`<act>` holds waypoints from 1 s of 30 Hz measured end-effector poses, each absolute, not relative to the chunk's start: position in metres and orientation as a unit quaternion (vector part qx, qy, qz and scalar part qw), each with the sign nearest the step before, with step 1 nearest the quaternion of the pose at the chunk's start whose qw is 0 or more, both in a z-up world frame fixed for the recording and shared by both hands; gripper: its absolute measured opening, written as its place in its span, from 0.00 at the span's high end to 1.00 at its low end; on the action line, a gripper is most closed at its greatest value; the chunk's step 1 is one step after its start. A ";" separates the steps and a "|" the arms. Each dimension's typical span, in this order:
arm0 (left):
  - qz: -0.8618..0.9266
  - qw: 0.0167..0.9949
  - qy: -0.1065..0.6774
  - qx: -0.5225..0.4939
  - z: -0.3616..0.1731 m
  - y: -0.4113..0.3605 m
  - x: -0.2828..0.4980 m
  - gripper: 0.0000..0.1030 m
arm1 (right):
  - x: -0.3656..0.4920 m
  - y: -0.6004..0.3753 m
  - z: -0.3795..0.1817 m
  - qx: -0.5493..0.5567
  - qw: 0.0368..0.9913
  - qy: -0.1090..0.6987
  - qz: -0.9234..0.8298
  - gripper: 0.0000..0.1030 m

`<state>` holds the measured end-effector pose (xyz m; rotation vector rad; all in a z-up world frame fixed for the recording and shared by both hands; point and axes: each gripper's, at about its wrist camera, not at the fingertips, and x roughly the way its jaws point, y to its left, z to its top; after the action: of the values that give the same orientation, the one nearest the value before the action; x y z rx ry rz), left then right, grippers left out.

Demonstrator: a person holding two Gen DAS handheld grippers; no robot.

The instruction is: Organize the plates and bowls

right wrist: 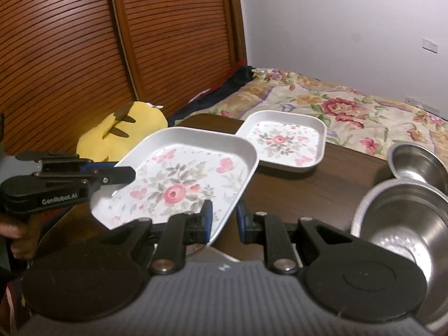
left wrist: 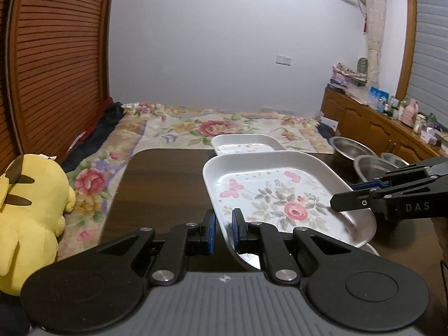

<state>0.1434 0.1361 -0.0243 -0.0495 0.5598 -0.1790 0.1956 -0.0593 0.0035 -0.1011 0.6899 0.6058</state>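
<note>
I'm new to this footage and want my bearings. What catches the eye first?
A floral plate is raised and tilted above the dark table, with the left tool and right tool each straddling an edge of it. A second floral plate lies flat beyond it; steel bowls sit to the right, a yellow plush toy on the bed at left.

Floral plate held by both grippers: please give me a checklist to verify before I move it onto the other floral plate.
1. Left gripper fingers straddle the rim of the near floral plate: ok.
2. Right gripper fingers straddle its rim: ok.
3. Plate level: not ok, it is tilted in the right wrist view.
4. Far floral plate empty and flat on the table: ok.
5. Metal bowls off to the side of the path: ok.
6. What lies under the held plate: cannot tell.
</note>
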 end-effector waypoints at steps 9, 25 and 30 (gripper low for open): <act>-0.109 0.955 0.275 -0.013 -0.022 0.115 0.122 0.86 | 0.173 -0.087 -0.001 -0.017 0.900 0.331 0.282 0.80; -0.137 0.943 0.302 -0.006 -0.041 0.086 0.093 0.86 | 0.143 -0.118 -0.030 0.016 0.901 0.345 0.262 0.80; -0.140 0.941 0.308 -0.003 -0.045 0.085 0.084 0.86 | 0.132 -0.121 -0.038 0.023 0.901 0.347 0.261 0.80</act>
<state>0.0841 0.0847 -0.0451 -0.0057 0.6281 -0.2849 0.1322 -0.1207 -0.0380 0.0474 0.7177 0.5393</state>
